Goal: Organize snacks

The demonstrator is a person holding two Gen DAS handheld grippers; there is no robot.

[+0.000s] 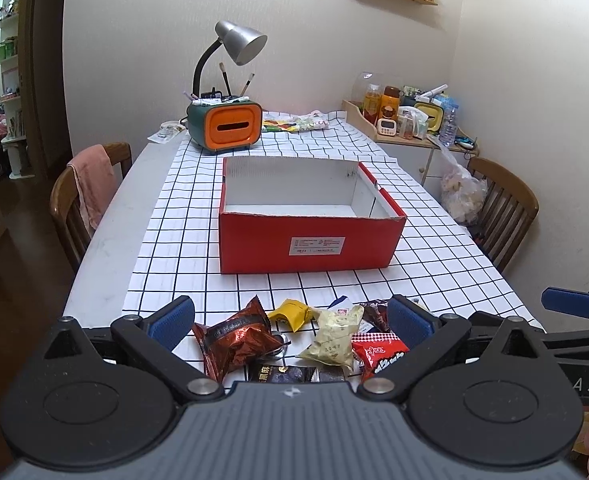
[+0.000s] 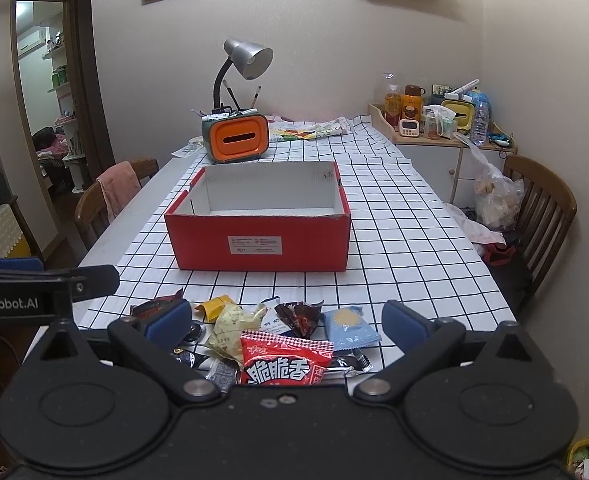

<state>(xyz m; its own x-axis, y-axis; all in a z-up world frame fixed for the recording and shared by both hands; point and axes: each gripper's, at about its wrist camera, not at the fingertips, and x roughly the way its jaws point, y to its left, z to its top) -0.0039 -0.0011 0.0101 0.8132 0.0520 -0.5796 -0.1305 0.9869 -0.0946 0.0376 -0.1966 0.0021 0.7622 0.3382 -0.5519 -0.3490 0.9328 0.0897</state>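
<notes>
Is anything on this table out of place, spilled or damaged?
The snack packets lie in a loose, overlapping heap at the near table edge, outside the empty red box. The box's top rim looks roughly torn. Nothing seems spilled. Both grippers, left and right, are open.

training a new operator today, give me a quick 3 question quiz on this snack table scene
1. True or false: the red box already holds snacks.
2. Multiple choice: the snack pile lies A) inside the box B) between the box and the grippers C) on a chair.
3. What stands just behind the box?

Key:
1. False; its visible interior is bare.
2. B; the left gripper and right gripper are both open over it.
3. An orange-fronted organizer with a desk lamp.
</notes>
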